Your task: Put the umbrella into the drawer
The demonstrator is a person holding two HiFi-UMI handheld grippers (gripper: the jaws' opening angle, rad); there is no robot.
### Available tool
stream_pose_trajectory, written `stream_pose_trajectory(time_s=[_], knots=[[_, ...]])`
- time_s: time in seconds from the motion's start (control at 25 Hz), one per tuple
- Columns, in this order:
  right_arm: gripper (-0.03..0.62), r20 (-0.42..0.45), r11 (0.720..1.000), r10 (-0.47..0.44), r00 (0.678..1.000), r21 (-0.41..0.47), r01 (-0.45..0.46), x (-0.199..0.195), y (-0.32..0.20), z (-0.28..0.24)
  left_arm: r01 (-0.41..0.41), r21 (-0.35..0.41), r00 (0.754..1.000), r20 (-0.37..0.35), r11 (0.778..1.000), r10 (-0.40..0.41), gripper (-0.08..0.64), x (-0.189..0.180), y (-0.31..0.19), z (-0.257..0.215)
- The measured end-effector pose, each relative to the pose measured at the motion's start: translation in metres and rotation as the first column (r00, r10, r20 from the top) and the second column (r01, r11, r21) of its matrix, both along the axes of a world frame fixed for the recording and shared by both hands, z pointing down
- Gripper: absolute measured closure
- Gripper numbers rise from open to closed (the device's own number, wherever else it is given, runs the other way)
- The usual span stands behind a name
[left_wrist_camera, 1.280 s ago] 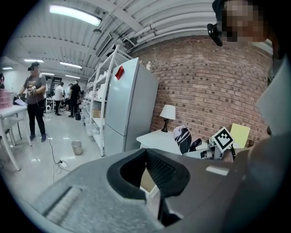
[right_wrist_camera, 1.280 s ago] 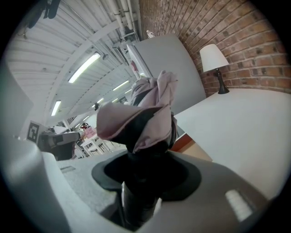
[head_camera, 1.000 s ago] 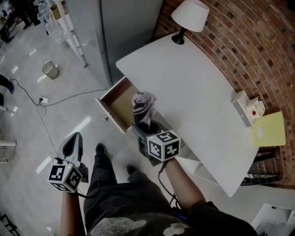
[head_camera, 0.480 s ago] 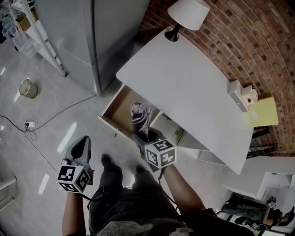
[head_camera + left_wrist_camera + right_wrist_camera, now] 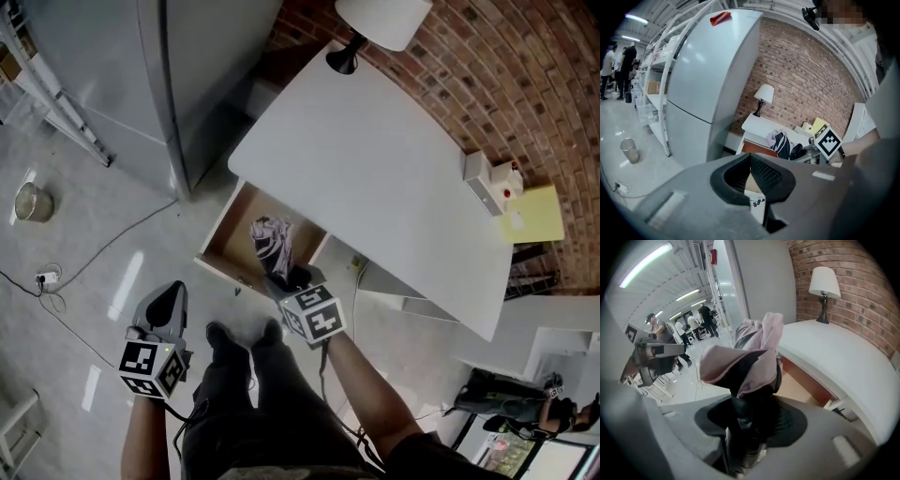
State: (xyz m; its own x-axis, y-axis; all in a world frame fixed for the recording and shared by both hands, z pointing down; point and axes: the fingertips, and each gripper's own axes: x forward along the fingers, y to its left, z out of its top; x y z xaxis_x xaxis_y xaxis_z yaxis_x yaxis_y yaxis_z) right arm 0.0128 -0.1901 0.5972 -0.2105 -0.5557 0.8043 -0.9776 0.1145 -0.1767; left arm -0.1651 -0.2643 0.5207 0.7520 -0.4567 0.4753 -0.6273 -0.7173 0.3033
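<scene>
A folded umbrella [image 5: 270,242] with pink and dark cloth stands tilted over the right side of the open wooden drawer [image 5: 231,236]. My right gripper [image 5: 291,279] is shut on its dark lower end, with the cloth bunched above the jaws in the right gripper view [image 5: 752,357]. The drawer's brown inside [image 5: 802,383] lies behind the umbrella under the white table. My left gripper [image 5: 173,292] hangs over the floor to the left of the drawer, its jaws together and nothing between them. From the left gripper [image 5: 750,161] view, the umbrella [image 5: 783,143] and drawer front [image 5: 757,149] are ahead.
The white table [image 5: 375,169] carries a lamp [image 5: 380,19], a white box [image 5: 487,183] and a yellow sheet [image 5: 534,214]. A tall grey cabinet [image 5: 141,56] stands left of the drawer. A cable [image 5: 94,253] and a bin [image 5: 33,202] lie on the floor. Shoes [image 5: 220,333] stand before the drawer.
Both grippers have sunk and moved toward the drawer. The umbrella, still in the right gripper, went from the drawer's front corner to over its opening.
</scene>
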Motion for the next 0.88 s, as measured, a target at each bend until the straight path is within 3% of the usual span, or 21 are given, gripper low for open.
stream_pose_trajectory(time_s=[0.24, 0.4, 0.64, 0.88], knots=[[0.393, -0.022, 0.998, -0.052, 0.998, -0.029, 0.051, 0.003, -0.019, 0.037, 0.017, -0.021, 1.0, 0.023, 1.0, -0.016, 0.549, 0.011, -0.009, 0.026], [0.393, 0.015, 0.998, -0.058, 0.998, -0.039, 0.059, 0.006, -0.03, 0.059, 0.079, -0.001, 0.996, 0.049, 0.997, -0.079, 0.549, 0.007, -0.017, 0.042], [0.393, -0.01, 0.991, -0.119, 0.993, -0.07, 0.118, 0.004, -0.043, 0.097, 0.146, -0.015, 0.988, 0.062, 0.989, -0.144, 0.549, -0.001, -0.02, 0.068], [0.393, -0.019, 0.987, -0.096, 0.995, -0.133, 0.093, 0.004, -0.051, 0.137, 0.17, -0.057, 0.984, 0.069, 0.984, -0.166, 0.549, -0.002, -0.011, 0.095]])
